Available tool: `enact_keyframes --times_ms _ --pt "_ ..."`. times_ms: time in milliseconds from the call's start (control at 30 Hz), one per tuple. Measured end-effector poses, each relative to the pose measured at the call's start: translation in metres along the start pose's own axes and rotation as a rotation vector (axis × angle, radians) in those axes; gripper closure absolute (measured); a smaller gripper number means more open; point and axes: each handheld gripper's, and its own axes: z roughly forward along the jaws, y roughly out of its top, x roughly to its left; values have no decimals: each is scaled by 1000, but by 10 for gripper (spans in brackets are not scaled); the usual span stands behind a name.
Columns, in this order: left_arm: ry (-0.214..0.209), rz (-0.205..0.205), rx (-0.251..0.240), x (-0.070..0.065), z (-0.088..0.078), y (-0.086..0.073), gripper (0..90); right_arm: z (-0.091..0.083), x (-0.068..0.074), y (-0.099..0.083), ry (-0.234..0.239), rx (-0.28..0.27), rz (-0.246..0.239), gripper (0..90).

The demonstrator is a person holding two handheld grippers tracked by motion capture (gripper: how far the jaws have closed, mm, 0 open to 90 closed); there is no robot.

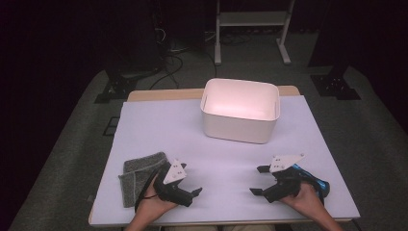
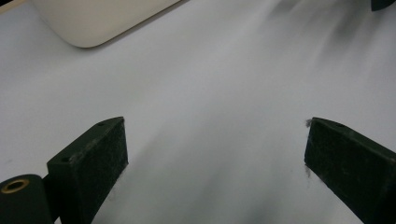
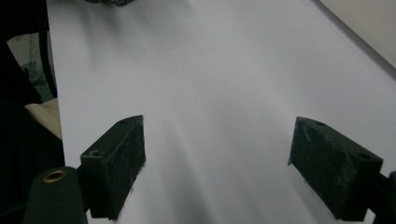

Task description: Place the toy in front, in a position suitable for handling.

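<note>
Tongs on both sides stand wide with nothing between them. From the high view I have the left tongs (image 1: 195,193) low at about seven o'clock on the bench (image 1: 159,125), pointing toward the middle, and the right tongs (image 1: 258,180) at about five o'clock, pointing back toward the left ones (the two sets are well apart, bare white surface between them). A grey cloth (image 1: 136,175) lies folded at the seven o'clock corner, just beside my left hand (image 1: 154,197) and partly under it; the left tongs point away from it. A blue thing (image 1: 315,184) sits under my right hand (image 1: 305,195); I cannot tell what it is. The white bin (image 1: 240,109) stands upright at twelve o'clock, well clear of both tongs. In the left gripper view its rounded corner (image 2: 93,23) shows ahead of the jaws.
</note>
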Motion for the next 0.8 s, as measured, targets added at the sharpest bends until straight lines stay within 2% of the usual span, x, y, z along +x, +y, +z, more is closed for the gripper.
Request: enact_keyframes --times_ms 167,367,500,633,800 --pt "-3 -7 0 2 -1 -1 56 -7 -2 2 6 -9 10 166" --pt "-2 -9 -3 2 -2 -1 56 -17 -4 4 1 7 8 165" --pt "-2 -10 -3 1 -2 -1 56 -30 -6 5 -17 19 6 165" --pt "-1 -2 2 1 -3 -1 56 -40 -8 4 -31 7 11 165" --pt "-2 -1 -3 1 -4 -1 56 -56 -14 0 -63 4 35 166"
